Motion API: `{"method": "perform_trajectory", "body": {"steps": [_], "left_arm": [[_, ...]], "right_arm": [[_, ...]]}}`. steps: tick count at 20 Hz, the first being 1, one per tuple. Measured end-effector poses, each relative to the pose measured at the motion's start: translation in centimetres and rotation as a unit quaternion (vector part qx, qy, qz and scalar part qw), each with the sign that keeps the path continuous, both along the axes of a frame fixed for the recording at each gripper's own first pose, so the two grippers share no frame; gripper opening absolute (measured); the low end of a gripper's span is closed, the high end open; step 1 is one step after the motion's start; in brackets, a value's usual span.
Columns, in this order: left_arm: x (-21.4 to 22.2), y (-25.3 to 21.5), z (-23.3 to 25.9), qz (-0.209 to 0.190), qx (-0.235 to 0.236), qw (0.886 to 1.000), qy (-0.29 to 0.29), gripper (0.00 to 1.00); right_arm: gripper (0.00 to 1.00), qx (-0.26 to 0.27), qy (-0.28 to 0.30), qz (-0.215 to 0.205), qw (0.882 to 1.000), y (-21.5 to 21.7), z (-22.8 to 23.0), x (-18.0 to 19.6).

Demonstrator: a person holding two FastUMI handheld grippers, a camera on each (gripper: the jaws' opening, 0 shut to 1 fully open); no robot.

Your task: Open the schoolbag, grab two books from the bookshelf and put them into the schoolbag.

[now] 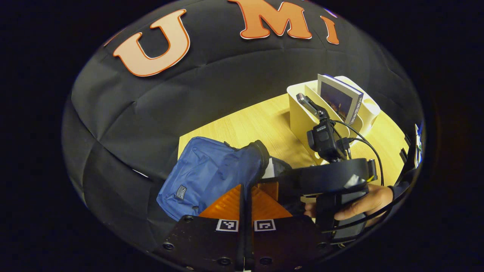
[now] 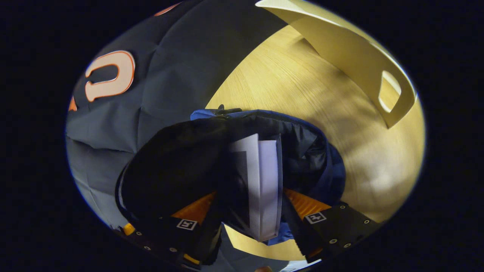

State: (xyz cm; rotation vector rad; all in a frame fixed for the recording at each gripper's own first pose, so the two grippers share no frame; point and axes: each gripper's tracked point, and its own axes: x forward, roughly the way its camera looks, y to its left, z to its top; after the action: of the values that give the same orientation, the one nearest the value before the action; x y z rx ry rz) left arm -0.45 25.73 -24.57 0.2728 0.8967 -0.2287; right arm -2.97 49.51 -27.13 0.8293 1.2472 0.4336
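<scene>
Schoolbag: blue fabric schoolbag [image 1: 206, 172] lies open-mouthed on the pale wooden table [image 1: 257, 124].
Left gripper [image 1: 244, 200]: pinched on the bag's rim.
Right gripper [image 2: 252, 217]: clamps a white-paged book [image 2: 261, 181] (partly inside the bag).
Bookshelf: cream divided rack [image 1: 302, 113] holds one dark-covered book [image 1: 338, 99].

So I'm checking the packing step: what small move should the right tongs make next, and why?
Probably push the book deeper, then let go. The right tongs grip it, its front end already inside the schoolbag mouth, which the left tongs pinch open at the rim.
</scene>
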Motion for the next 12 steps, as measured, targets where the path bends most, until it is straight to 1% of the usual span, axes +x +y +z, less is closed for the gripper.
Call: {"method": "perform_trajectory", "body": {"steps": [1, 3, 5, 7, 9, 12], "left_arm": [[0.0, 0.0, 0.1, 0.003, -0.003, 1.0, -0.003, 0.01], [0.1, -0.2, 0.0, 0.003, -0.009, 1.0, -0.004, 0.01], [0.0, -0.3, -0.2, 0.0, -0.009, 1.0, -0.003, 0.01], [-0.1, -0.3, -0.3, -0.002, -0.007, 1.0, -0.002, 0.01], [0.0, -0.4, -0.4, -0.006, -0.003, 1.0, -0.004, 0.01], [-0.2, -0.3, -0.8, -0.005, -0.006, 1.0, -0.002, 0.01]], "right_arm": [[0.95, -0.017, -0.013, 0.008, 1.0, -0.8, 0.0, 0.0], [0.96, -0.043, -0.048, 0.028, 0.998, -2.4, 0.8, -0.2], [0.96, -0.081, -0.093, 0.048, 0.991, -4.6, 1.9, 0.2], [0.97, -0.115, -0.135, 0.071, 0.982, -6.6, 3.7, 0.6], [0.97, -0.147, -0.171, 0.096, 0.97, -9.1, 5.9, 1.0], [0.97, -0.195, -0.218, 0.109, 0.95, -13.7, 10.2, 2.5]]}}
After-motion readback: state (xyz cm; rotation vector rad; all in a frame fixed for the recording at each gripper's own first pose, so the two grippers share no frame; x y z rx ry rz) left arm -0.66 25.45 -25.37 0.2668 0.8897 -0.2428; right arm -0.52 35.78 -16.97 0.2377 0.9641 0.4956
